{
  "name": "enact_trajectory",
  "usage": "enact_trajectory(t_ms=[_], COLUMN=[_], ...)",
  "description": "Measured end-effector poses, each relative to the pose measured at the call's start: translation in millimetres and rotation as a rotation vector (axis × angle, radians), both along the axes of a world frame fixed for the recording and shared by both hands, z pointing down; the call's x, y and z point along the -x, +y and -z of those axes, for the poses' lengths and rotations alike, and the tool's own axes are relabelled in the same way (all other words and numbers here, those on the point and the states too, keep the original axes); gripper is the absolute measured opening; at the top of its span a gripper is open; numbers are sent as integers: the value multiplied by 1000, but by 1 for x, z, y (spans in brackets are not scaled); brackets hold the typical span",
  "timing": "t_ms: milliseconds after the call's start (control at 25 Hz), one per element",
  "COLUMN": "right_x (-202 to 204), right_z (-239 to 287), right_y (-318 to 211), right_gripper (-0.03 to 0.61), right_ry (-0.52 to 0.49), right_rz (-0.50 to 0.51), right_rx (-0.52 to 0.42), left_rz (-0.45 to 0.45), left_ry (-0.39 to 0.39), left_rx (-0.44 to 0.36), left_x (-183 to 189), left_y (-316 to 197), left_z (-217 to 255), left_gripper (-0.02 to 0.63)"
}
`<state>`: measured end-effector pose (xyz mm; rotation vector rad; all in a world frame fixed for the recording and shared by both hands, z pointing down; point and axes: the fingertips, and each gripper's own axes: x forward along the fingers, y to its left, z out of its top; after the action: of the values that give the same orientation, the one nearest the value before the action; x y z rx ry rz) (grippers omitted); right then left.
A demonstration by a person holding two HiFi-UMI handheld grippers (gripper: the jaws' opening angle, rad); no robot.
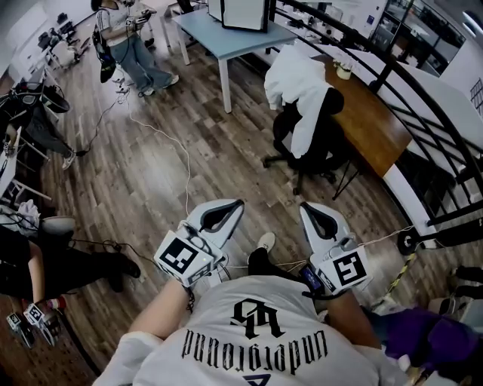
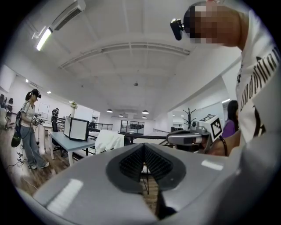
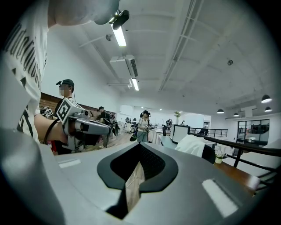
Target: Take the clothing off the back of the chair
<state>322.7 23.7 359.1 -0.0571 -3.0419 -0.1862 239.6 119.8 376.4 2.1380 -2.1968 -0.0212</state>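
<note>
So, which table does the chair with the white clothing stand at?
The brown wooden desk; the chair stands against its edge. The light blue table is apart.

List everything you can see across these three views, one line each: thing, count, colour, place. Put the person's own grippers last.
railing: one, black, right side
desk: one, brown wood, beside the railing
chair: one, black, at the desk
garment: one, white, draped over the chair's back
small container: one, pale, on the desk
table: one, light blue, top centre
box: one, white, on the table
cable: one, white, across the floor
bystander: one, light top, standing top left
left gripper: one, grey, shut, empty, bottom centre
right gripper: one, grey, shut, empty, beside it
</note>
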Motion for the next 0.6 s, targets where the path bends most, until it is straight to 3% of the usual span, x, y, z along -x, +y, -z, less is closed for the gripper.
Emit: enact_trajectory(t_ms=[600], right_x=[145], right_z=[-14], right_y=[-161], right_gripper=[3], right_ry=[47], right_rz=[3], right_rx=[16], left_rz=[57], left_ry=[53], left_rx=[35], left_x=[156], left_y=[-149], left_z=[-21], left_gripper=[50])
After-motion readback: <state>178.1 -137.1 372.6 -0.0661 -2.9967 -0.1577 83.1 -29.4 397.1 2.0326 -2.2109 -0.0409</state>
